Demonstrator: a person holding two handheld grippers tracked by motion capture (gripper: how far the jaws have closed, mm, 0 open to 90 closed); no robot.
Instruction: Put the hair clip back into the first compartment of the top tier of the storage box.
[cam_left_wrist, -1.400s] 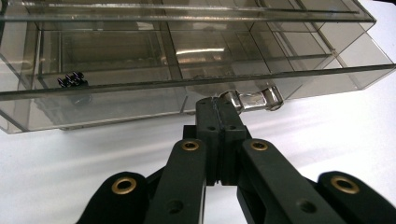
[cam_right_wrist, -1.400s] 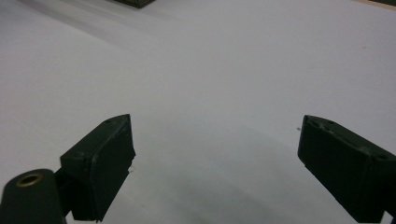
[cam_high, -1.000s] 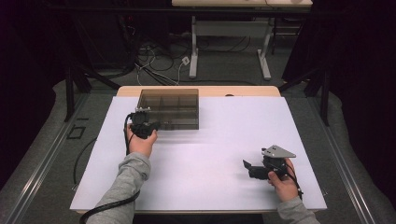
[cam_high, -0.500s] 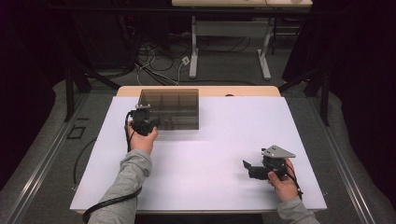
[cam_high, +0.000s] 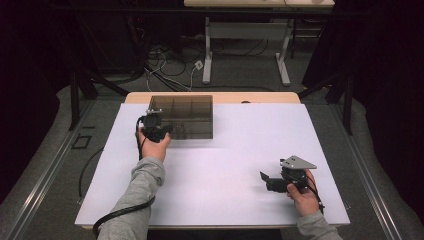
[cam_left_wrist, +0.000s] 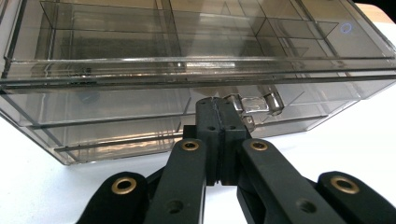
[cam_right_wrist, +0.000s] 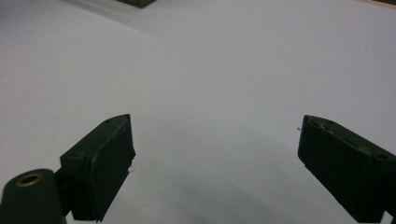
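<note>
Two grippers work at a white table (cam_high: 225, 200). Left gripper (cam_left_wrist: 218, 105) is clenched at the clear latch (cam_left_wrist: 256, 103) on a smoky box (cam_high: 182, 117) at the far left — likely opening it; next, a steady pull. Right gripper (cam_right_wrist: 215, 163) rests released, well apart.

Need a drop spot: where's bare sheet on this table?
Free: the white sheet between the left tongs and right tongs, and right of the smoky box. Crowded only at the box's front left, where the left tongs sit shut.
</note>
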